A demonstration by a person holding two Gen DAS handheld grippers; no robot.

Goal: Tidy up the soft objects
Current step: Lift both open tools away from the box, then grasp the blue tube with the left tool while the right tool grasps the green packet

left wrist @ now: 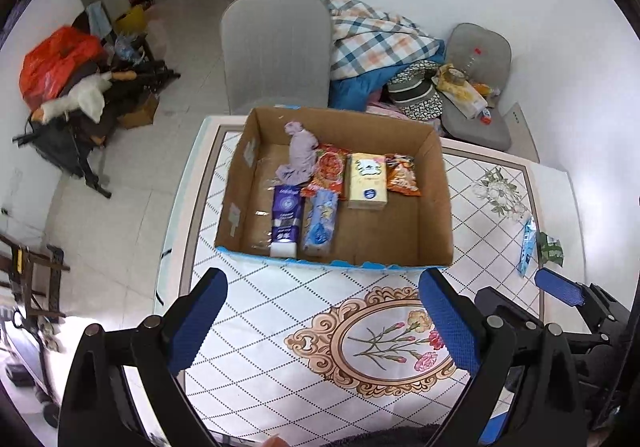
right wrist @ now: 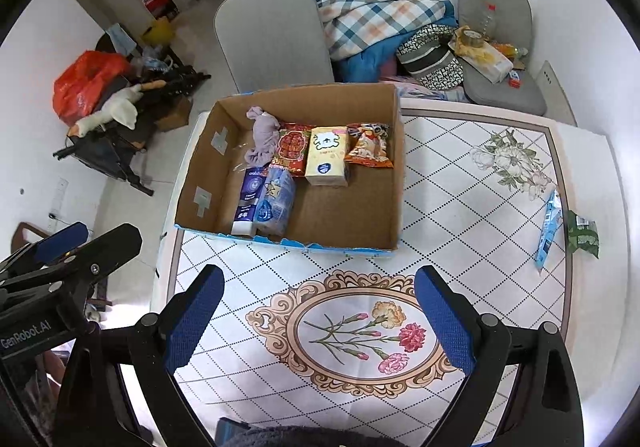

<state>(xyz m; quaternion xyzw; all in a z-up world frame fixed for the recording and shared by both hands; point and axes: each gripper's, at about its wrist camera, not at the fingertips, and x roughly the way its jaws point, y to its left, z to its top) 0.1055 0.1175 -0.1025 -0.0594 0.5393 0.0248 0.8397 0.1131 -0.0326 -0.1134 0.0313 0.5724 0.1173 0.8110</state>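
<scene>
An open cardboard box (left wrist: pixel 434 207) (right wrist: pixel 394 175) stands on the patterned table. In it lie a purple cloth (left wrist: pixel 300 157) (right wrist: pixel 262 137), a red snack bag (left wrist: pixel 330 171), a yellow tissue pack (left wrist: pixel 366 181) (right wrist: pixel 326 155), an orange snack bag (left wrist: pixel 402 175), a purple-white pack (left wrist: pixel 286 221) and a blue pack (left wrist: pixel 320 223). A blue packet (left wrist: pixel 528 247) (right wrist: pixel 548 229) and a green packet (left wrist: pixel 550 249) (right wrist: pixel 584 233) lie on the table at the right. My left gripper (left wrist: pixel 324 321) and right gripper (right wrist: pixel 320 317) are open and empty, near the table's front edge, short of the box.
A grey chair (left wrist: pixel 276 51) stands behind the table. A plaid blanket (left wrist: pixel 376 39), hats and a cushion chair (left wrist: pixel 476 87) with clutter lie at the back right. Bags and gear (left wrist: pixel 76 87) pile on the floor at the left.
</scene>
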